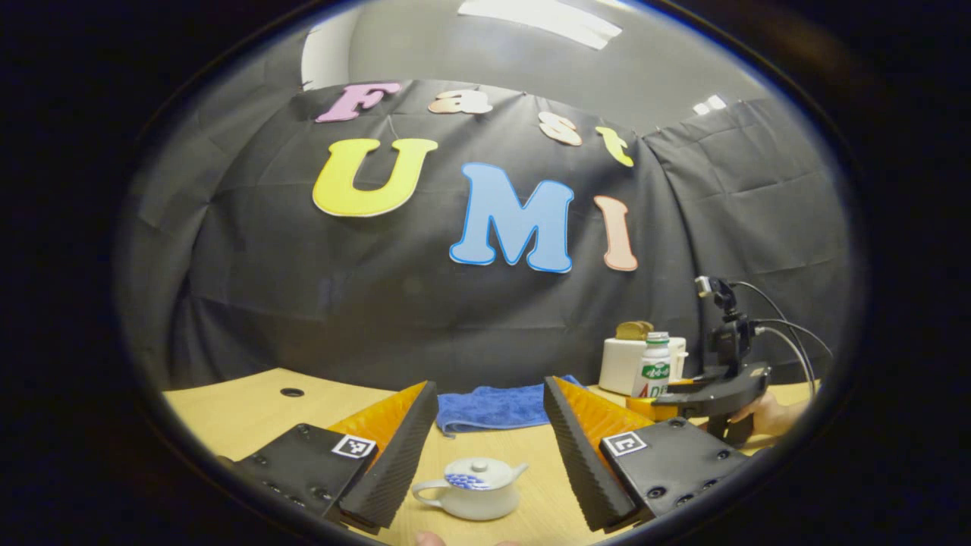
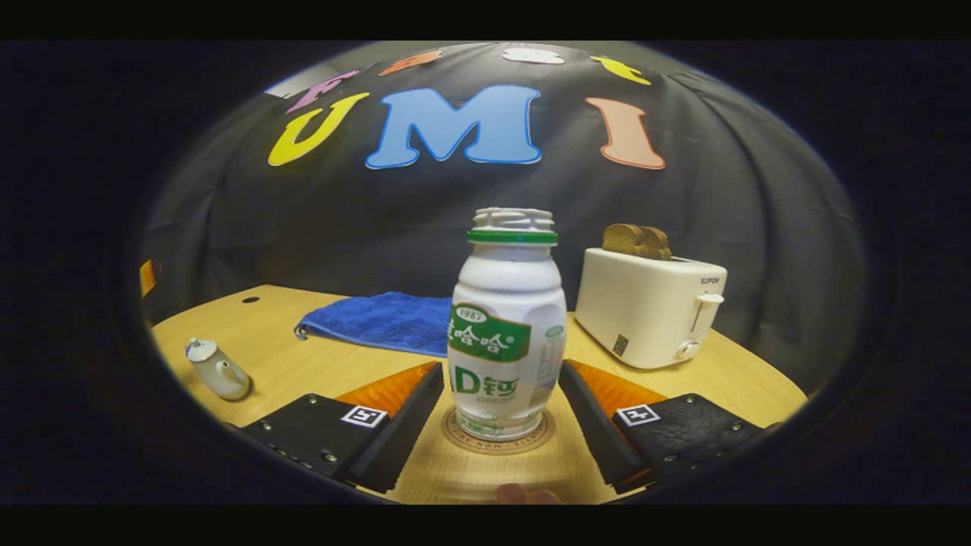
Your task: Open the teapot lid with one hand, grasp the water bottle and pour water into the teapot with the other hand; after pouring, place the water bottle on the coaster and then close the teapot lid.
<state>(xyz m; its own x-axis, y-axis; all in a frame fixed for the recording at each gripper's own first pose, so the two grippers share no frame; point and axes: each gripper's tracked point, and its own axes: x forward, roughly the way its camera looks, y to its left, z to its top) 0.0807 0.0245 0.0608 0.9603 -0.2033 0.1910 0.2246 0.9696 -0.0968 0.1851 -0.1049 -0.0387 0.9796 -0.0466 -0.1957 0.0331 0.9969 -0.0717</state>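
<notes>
Left tool (image 1: 490, 432): fingers spread wide, released, holding nothing; hovers above the counter (image 1: 250, 409).
Teapot (image 1: 472, 489): white, lid on, upright on the counter between the left tool's fingers, touching neither; handle to the left, spout to the right in the left gripper view. In the right gripper view it sits far left, well apart from the bottle.
Right tool (image 2: 501, 425): fingers apart, one on each side of the bottle's base, a gap showing on both sides; released.
Bottle (image 2: 507, 334): white, green band at the neck, no cap, upright on the coaster.
Coaster (image 2: 464, 439): round, flat on the counter under the bottle.
Blue cloth (image 2: 383, 318): behind the bottle, toward the wall.
Toaster (image 2: 645, 307): white, bread in its slot, right of the bottle, farther back.
</notes>
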